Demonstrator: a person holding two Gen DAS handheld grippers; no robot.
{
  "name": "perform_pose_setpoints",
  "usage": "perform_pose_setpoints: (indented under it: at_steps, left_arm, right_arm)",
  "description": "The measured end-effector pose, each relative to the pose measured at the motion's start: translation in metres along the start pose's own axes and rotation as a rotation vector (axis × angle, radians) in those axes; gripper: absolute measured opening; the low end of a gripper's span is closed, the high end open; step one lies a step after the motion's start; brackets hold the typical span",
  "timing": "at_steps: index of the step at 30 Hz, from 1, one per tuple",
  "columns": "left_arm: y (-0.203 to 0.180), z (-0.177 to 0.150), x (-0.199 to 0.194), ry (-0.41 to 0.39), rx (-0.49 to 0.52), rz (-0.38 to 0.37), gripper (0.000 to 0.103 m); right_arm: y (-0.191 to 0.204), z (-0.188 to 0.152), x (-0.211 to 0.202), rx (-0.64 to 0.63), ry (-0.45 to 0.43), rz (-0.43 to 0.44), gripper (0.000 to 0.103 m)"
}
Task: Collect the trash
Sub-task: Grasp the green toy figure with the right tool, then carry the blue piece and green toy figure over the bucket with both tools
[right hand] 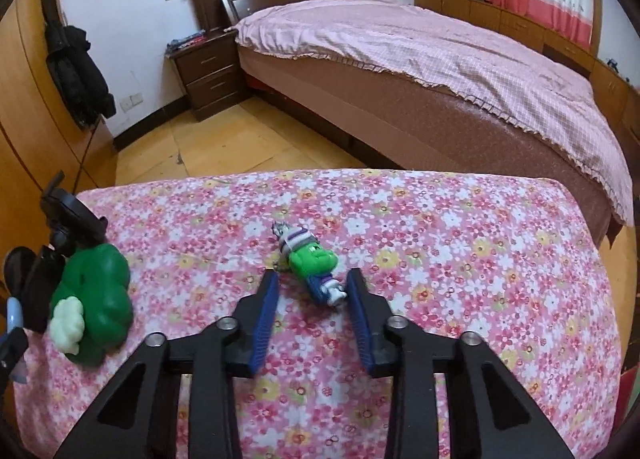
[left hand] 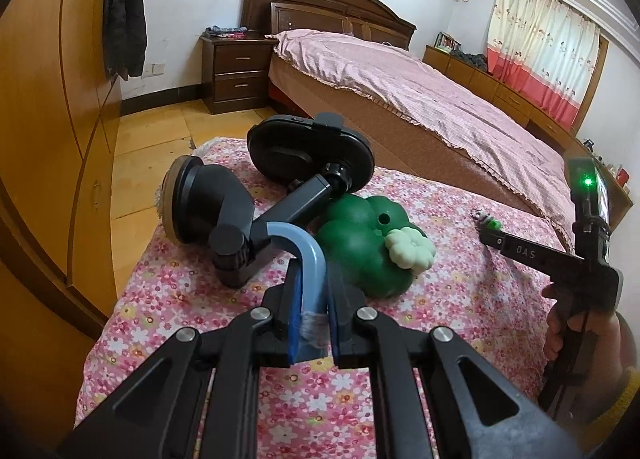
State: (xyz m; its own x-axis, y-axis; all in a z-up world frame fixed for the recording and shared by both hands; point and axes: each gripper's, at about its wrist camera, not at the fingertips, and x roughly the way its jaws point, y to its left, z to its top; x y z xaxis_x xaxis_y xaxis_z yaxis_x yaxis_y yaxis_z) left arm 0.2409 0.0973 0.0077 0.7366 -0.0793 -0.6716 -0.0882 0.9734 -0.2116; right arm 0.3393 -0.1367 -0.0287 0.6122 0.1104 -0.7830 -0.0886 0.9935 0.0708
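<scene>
My left gripper [left hand: 311,273] is shut on a light blue curved plastic piece [left hand: 305,259], held just above the floral tablecloth [left hand: 192,299]. A black phone holder with a suction cup [left hand: 260,195] and a green lumpy toy [left hand: 360,243] with a pale green part lie right beyond it. My right gripper [right hand: 313,283] is open, its fingers on either side of a small green figure in a striped hat [right hand: 310,259] lying on the cloth. The right gripper also shows in the left wrist view [left hand: 490,229]. The green toy also shows in the right wrist view [right hand: 94,299] at the far left.
The table has a pink floral cloth [right hand: 440,259]. Beyond it are a wooden floor [right hand: 240,139], a large bed with a pink cover [right hand: 440,59], a dark nightstand [right hand: 208,71] and an orange wardrobe [left hand: 48,119] at the left.
</scene>
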Motion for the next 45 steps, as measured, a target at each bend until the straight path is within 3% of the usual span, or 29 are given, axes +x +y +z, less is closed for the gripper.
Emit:
perform_pose_setpoints:
  at_steps: [2,15,26,35,45]
  left_arm:
    - [-0.001,0.000,0.000,-0.001,0.003,-0.003,0.011]
    - [-0.007,-0.002,-0.003,-0.013,0.010,-0.017,0.011]
    - [-0.013,-0.003,-0.009,-0.031,0.024,-0.034,0.011]
    - [-0.022,-0.007,-0.013,-0.043,0.051,-0.055,0.011]
    - [-0.054,-0.015,-0.028,-0.070,0.147,-0.110,0.011]
  right_arm:
    - [-0.002,-0.001,-0.002,0.000,0.000,0.004,0.015]
    - [-0.008,-0.031,-0.044,0.050,-0.036,0.083,0.014]
    - [-0.018,-0.063,-0.116,0.107,-0.121,0.147,0.014]
    - [-0.033,-0.096,-0.186,0.136,-0.192,0.130,0.014]
    - [-0.079,-0.137,-0.247,0.256,-0.261,0.063,0.014]
